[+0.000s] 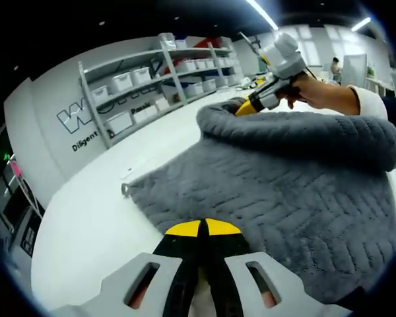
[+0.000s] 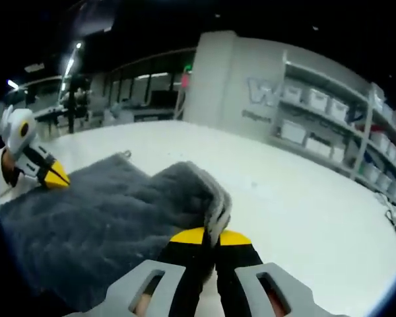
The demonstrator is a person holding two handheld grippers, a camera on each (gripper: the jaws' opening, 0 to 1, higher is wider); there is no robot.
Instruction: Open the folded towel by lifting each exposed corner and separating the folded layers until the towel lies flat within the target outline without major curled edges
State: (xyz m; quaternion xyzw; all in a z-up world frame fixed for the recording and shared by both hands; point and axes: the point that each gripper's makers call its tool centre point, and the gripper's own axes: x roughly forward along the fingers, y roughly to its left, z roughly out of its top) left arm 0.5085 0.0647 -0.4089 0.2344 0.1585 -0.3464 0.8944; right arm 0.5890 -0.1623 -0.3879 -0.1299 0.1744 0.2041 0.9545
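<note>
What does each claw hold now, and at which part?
Both hold the grey towel: right claw pinches its folded-over edge; left claw is shut on its near edge.

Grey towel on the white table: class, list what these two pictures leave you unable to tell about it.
- Left gripper view: the towel's near edge is hidden behind the left hand-held gripper.
- Left gripper view: its far edge is rolled over, layers beneath hidden.
- Right gripper view: the corner at the right hand-held gripper is bunched and blurred.
- Table: no target outline discernible.
</note>
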